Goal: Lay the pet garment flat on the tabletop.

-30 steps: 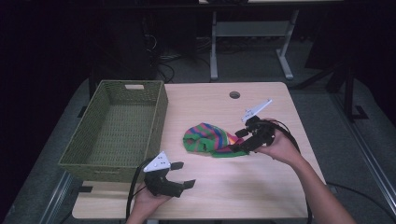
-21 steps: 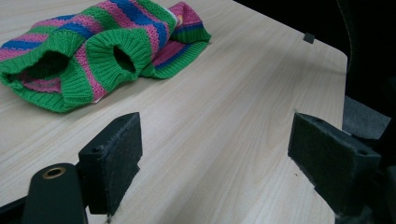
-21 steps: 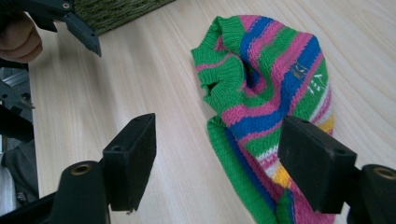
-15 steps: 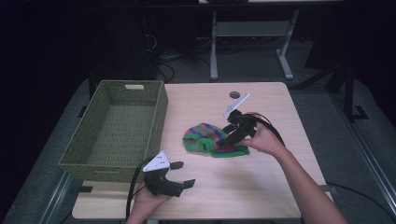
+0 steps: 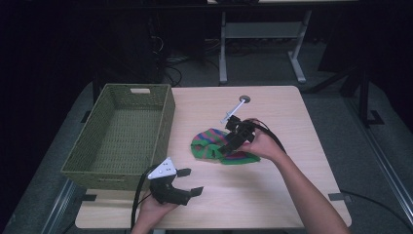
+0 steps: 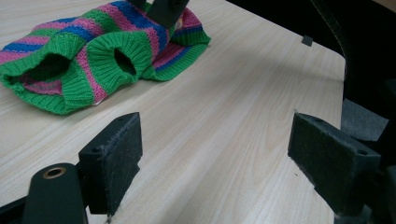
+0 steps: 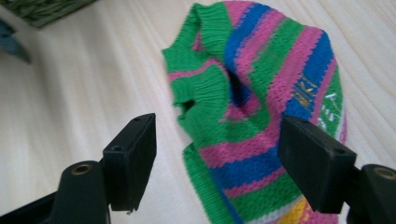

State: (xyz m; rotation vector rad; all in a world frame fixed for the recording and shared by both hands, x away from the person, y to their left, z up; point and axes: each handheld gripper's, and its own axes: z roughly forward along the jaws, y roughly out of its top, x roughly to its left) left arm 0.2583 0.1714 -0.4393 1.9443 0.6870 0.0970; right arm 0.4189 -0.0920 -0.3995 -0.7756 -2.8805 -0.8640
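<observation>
A small knitted sweater (image 5: pixel 210 144) striped green, pink and blue lies crumpled in the middle of the wooden table (image 5: pixel 272 102). My right gripper (image 5: pixel 225 146) hovers over its right part, open, jaws spread above the knit (image 7: pixel 261 112) with nothing between them. Near the table's front edge my left gripper (image 5: pixel 191 182) is held open, pointing right and away from the sweater (image 6: pixel 93 51). Its pads (image 6: pixel 119 154) are empty over bare wood.
An empty green woven basket (image 5: pixel 92 161) stands at the table's left side. A round cable grommet (image 5: pixel 244 99) sits near the far edge. Beyond the table are a dark floor and a metal stand (image 5: pixel 258 34).
My right gripper has moved left from beside the sweater to over its right part. The left gripper has stayed where it was.
</observation>
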